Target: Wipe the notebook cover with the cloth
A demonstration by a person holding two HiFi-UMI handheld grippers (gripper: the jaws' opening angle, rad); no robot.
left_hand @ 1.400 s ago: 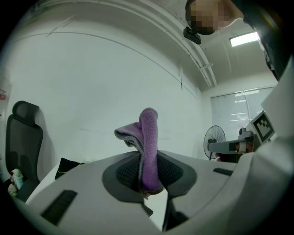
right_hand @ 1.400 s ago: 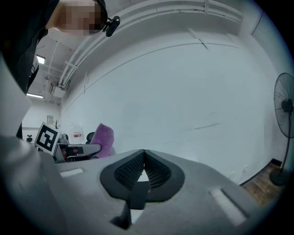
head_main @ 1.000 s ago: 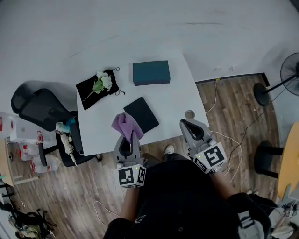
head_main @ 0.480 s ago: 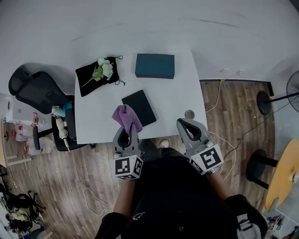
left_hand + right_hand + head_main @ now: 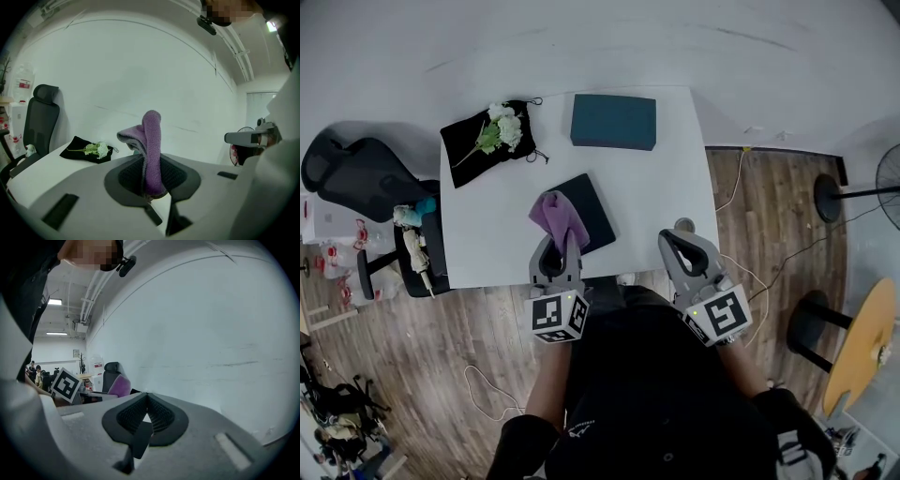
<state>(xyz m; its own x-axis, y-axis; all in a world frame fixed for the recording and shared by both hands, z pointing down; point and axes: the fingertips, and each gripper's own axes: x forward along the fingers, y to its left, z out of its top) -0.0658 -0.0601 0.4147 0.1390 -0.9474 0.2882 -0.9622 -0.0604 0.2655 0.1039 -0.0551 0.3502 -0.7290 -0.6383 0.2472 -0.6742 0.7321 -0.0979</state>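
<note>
A black notebook lies near the front edge of the white table. My left gripper is shut on a purple cloth, which sticks out past the jaws and overlaps the notebook's left half; I cannot tell whether it touches. In the left gripper view the cloth stands up between the shut jaws of the left gripper. My right gripper hovers off the table's front right corner, shut and empty. In its own view the right gripper shows closed jaws, with the cloth off to the left.
A teal box sits at the table's back. A black pouch with white flowers lies at the back left. A small round object rests by the front right edge. A black office chair stands left; a fan is at the right.
The left gripper has carried the cloth forward, from the table's front edge to over the notebook. The right gripper has stayed shut near the front right corner.
</note>
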